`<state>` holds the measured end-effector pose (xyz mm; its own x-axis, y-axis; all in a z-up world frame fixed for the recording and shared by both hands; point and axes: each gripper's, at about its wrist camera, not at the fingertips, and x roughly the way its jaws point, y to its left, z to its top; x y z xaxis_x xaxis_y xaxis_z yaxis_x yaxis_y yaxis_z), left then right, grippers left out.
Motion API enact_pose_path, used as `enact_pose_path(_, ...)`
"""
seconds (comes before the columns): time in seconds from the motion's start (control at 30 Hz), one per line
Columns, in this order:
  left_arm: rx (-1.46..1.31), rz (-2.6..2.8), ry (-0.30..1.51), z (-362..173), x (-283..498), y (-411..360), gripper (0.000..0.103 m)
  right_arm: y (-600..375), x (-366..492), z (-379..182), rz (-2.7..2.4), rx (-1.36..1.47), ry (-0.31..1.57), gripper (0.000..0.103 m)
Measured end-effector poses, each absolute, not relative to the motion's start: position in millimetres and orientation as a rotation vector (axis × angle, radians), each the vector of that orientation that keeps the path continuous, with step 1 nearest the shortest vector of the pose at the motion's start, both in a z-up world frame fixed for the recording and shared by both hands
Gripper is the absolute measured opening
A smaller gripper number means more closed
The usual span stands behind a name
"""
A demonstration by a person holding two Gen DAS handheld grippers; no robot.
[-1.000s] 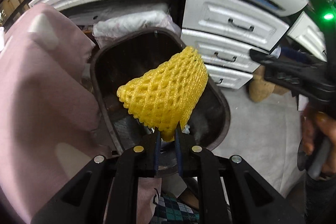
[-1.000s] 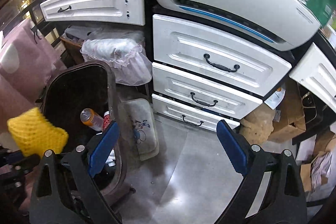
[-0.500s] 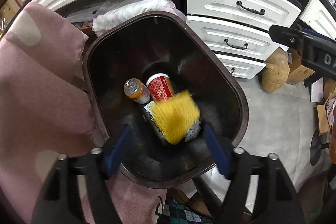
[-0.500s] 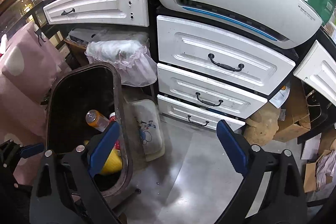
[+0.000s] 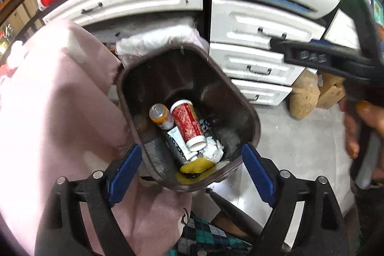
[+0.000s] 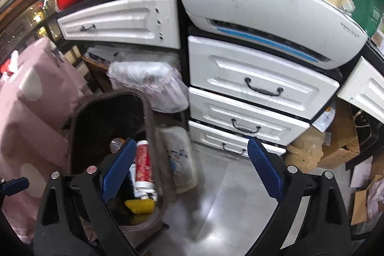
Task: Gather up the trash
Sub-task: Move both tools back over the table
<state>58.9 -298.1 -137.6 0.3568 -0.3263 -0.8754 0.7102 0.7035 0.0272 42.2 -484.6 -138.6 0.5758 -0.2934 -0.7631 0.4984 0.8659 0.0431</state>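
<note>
A dark brown trash bin stands on the floor below me. At its bottom lie the yellow foam net, a red-and-white cup, an orange-capped bottle, a tube and crumpled paper. My left gripper hangs over the bin's near rim, its jaws still opening, nothing between them. My right gripper is open and empty above the floor, right of the bin; it also shows as the right gripper's side, with a hand on its handle.
White drawers and a white appliance stand behind the bin. A pink cloth lies to its left, a plastic-wrapped bundle behind it, a white mat beside it. Cardboard boxes and a sack crowd the right.
The left gripper let go of the yellow foam net, which fell into the bin, and its jaws spread wide. The left gripper then pulled back from the bin. The right gripper stayed open.
</note>
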Motion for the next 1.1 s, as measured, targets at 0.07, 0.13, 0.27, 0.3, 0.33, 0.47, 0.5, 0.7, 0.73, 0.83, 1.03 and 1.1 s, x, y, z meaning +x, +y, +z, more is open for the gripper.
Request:
enact_pose_path(0.07,0.418,-0.706,0.965,-120,55,-286,0.085,-478,44,-129,-0.447,0.263,0.807,0.092)
enact_pose_path(0.13,0.405,-0.706,0.922,-105,49,-277,0.086,-469,47,-118,-0.415,0.262,0.772,0.092)
enact_pose_path(0.27,0.368,-0.679,0.816,-72,40,-250,0.087,-448,48,-94,-0.330,0.254,0.671,0.092)
enact_pose_path(0.3,0.346,-0.674,0.790,-63,39,-241,0.087,-438,48,-86,-0.304,0.236,0.640,0.093)
enact_pose_path(0.33,0.326,-0.664,0.766,-55,39,-232,0.088,-430,48,-80,-0.286,0.220,0.615,0.094)
enact_pose_path(0.47,0.261,-0.599,0.677,-25,37,-197,0.093,-398,50,-52,-0.228,0.183,0.516,0.098)
enact_pose_path(0.5,0.245,-0.563,0.652,-18,36,-186,0.093,-392,52,-45,-0.217,0.177,0.499,0.098)
enact_pose_path(0.7,0.163,-0.433,0.600,14,47,-124,0.095,-340,75,-15,-0.048,0.152,0.459,0.098)
enact_pose_path(0.73,0.151,-0.413,0.601,17,51,-113,0.095,-328,80,-12,-0.018,0.136,0.458,0.098)
enact_pose_path(0.83,0.124,-0.339,0.601,21,61,-73,0.095,-289,92,-5,0.063,0.060,0.450,0.098)
enact_pose_path(1.03,0.131,-0.157,0.635,15,83,-5,0.095,-212,125,-6,0.231,-0.081,0.502,0.098)
enact_pose_path(1.1,0.153,-0.101,0.651,12,91,17,0.095,-192,135,-11,0.272,-0.113,0.527,0.098)
